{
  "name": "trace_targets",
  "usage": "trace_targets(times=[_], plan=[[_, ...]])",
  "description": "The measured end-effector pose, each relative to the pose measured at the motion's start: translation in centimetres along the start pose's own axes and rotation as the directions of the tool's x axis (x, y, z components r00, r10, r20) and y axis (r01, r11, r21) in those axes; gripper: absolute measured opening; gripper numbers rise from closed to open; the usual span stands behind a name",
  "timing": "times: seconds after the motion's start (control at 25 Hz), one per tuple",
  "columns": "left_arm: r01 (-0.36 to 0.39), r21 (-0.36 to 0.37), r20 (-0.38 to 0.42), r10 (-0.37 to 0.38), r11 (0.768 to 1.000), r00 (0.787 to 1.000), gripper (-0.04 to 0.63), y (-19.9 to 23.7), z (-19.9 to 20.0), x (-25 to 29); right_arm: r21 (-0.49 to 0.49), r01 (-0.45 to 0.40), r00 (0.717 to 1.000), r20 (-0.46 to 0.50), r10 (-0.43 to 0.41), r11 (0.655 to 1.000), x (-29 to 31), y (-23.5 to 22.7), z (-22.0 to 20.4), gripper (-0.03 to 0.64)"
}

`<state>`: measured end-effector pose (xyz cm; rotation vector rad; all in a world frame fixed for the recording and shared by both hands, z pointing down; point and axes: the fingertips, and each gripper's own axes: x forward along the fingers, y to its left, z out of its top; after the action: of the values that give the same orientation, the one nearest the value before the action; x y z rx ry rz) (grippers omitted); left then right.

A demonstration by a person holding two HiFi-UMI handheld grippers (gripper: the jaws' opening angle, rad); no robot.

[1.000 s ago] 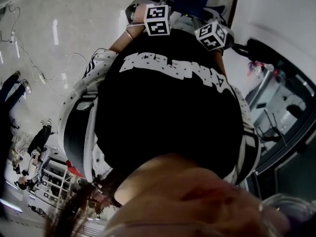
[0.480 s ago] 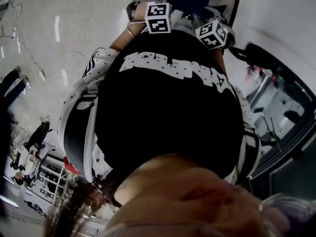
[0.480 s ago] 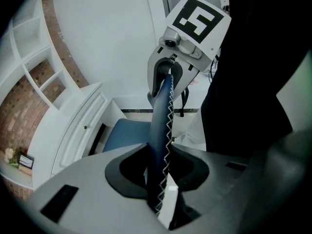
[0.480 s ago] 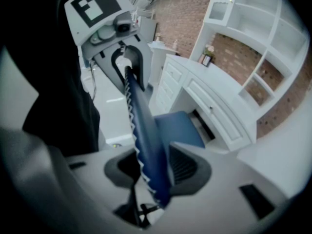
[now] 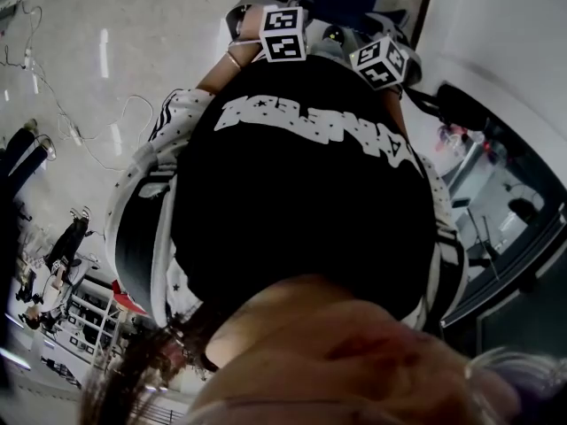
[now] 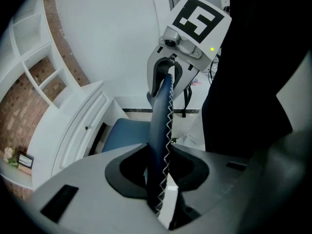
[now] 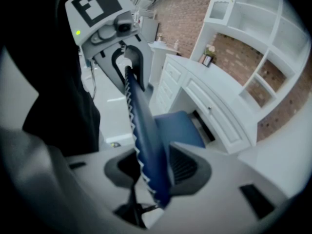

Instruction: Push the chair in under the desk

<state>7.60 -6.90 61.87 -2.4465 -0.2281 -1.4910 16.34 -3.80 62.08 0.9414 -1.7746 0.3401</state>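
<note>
The only words are big white letters across the front of the person's black top (image 5: 312,124). In the head view they show upside down and bent, so they cannot be read for sure. The left marker cube (image 5: 282,34) and the right marker cube (image 5: 383,63) carry black-and-white square patterns, not letters. A small dark card (image 6: 24,161) on the far white shelf is too tiny to read.
</note>
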Motion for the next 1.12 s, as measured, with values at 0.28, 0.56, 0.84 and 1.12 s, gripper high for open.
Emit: trace_targets(times=[0.28, 0.56, 0.84, 1.12], plan=[[-0.011, -0.014, 0.0, 0.011, 1.0, 1.0, 0.13, 0.7, -0.1, -0.3, -0.013, 0.001, 1.0, 0.003, -0.001, 1.0, 0.1, -0.7, 0.7, 0.16], [-0.018, -0.026, -0.006, 0.018, 0.999, 1.0, 0.13, 1.6, 0.2, -0.7, -0.028, 0.002, 1.0, 0.009, -0.002, 1.0, -0.3, -1.7, 1.4, 0.161], [-0.015, -0.035, -0.01, 0.015, 0.999, 1.0, 0.13, 2.0, 0.2, -1.1, -0.042, -0.025, 0.999, 0.023, 0.026, 0.999, -0.2, -1.9, 2.0, 0.161], [-0.032, -0.051, -0.028, 0.031, 0.998, 0.999, 0.129, 3.0, 0.0, -1.3, -0.047, -0.03, 0.999, 0.022, 0.031, 0.998, 0.1, -2.8, 2.6, 0.161]])
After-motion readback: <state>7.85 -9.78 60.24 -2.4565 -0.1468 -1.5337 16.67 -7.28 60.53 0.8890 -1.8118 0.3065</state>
